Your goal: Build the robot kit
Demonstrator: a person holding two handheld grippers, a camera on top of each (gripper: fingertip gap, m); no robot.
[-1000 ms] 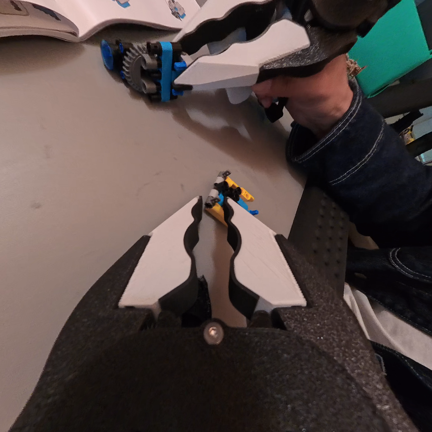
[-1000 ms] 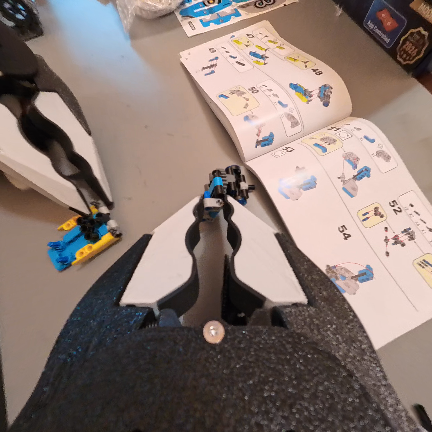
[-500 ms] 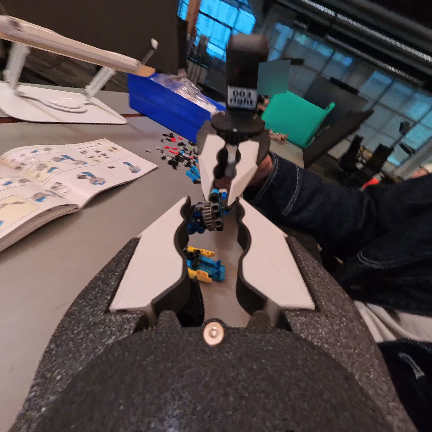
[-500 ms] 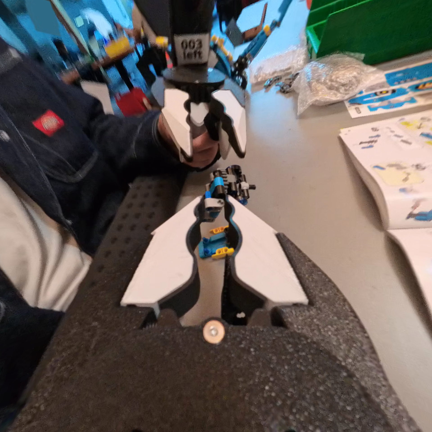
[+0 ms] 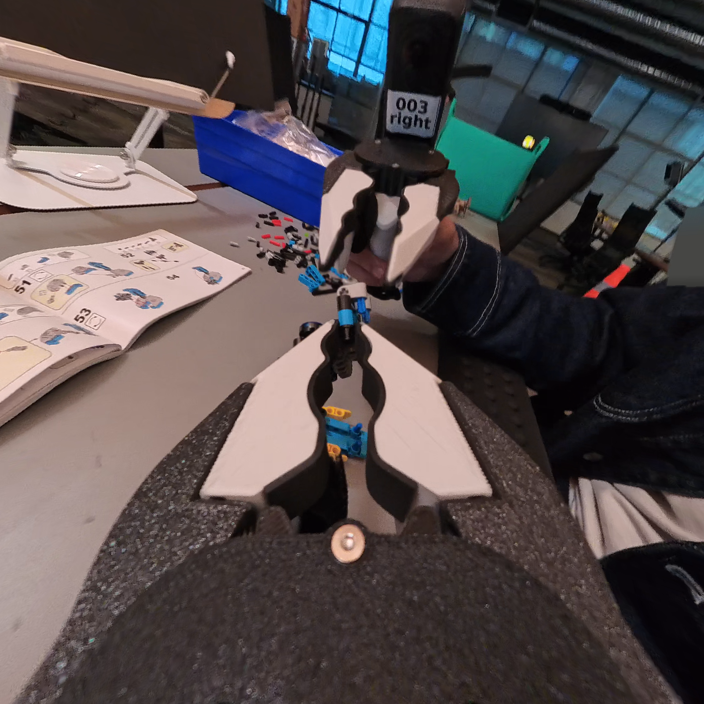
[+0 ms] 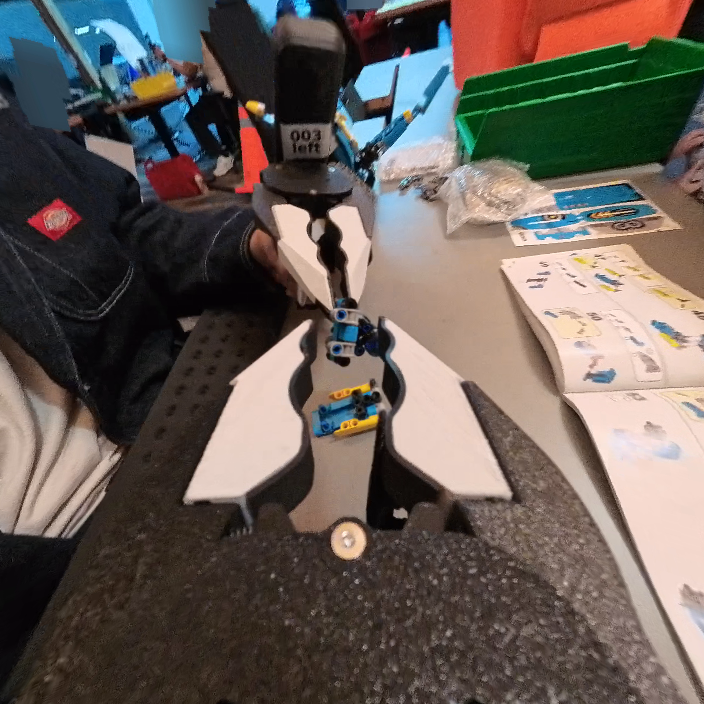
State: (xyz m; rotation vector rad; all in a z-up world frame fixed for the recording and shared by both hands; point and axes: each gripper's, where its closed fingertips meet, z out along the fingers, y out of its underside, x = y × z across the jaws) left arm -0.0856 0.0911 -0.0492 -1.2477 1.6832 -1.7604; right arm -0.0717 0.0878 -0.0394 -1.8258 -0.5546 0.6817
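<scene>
The small blue-and-black brick assembly hangs above the tabletop, pinched by the narrowed left tool; the right tool stands spread around it. A weak pinch could drop it onto the yellow-and-blue piece below.

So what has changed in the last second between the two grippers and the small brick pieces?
The left gripper let go of the yellow-and-blue piece, rose, and closed on the blue-and-black gear assembly. The right gripper, which held that assembly, opened. The yellow-and-blue piece stayed flat on the table; the booklet stayed open.
</scene>
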